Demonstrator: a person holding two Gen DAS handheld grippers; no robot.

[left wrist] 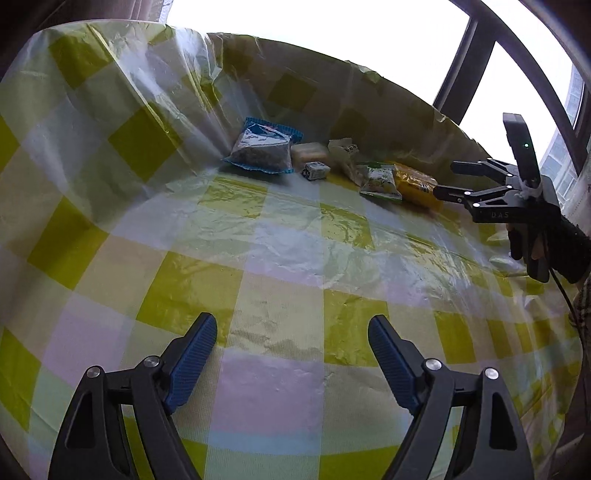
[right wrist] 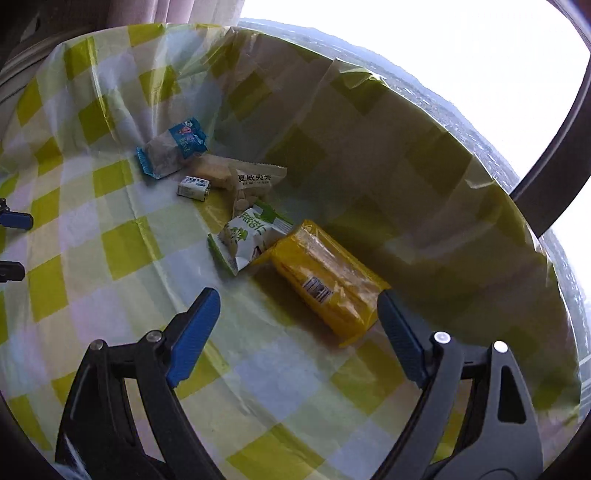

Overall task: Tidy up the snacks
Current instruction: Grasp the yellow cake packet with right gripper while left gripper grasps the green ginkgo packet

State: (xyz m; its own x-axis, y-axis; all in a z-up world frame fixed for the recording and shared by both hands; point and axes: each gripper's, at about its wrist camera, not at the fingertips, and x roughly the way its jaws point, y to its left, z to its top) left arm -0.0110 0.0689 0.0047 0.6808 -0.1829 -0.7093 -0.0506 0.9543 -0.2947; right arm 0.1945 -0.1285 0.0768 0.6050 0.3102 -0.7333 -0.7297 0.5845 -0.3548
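Several snack packets lie in a row at the far side of the checked tablecloth (left wrist: 280, 243). A blue-edged packet (left wrist: 263, 149) (right wrist: 173, 151) is leftmost. Beside it lie a pale bar (left wrist: 309, 153) (right wrist: 214, 170), a small white candy (left wrist: 315, 171) (right wrist: 193, 187), a clear white packet (left wrist: 345, 153) (right wrist: 255, 184), a green-white packet (left wrist: 380, 181) (right wrist: 248, 236) and a yellow packet (left wrist: 414, 181) (right wrist: 328, 284). My left gripper (left wrist: 291, 343) is open and empty over the cloth, far from the snacks. My right gripper (right wrist: 297, 317) (left wrist: 447, 179) is open, just short of the yellow packet.
The tablecloth (right wrist: 122, 236) rises up a backing behind the snacks. A window with a dark frame (left wrist: 465, 66) is behind it. A curtain (right wrist: 192, 11) hangs at the back left. The left gripper's fingertips (right wrist: 14, 220) show at the left edge of the right wrist view.
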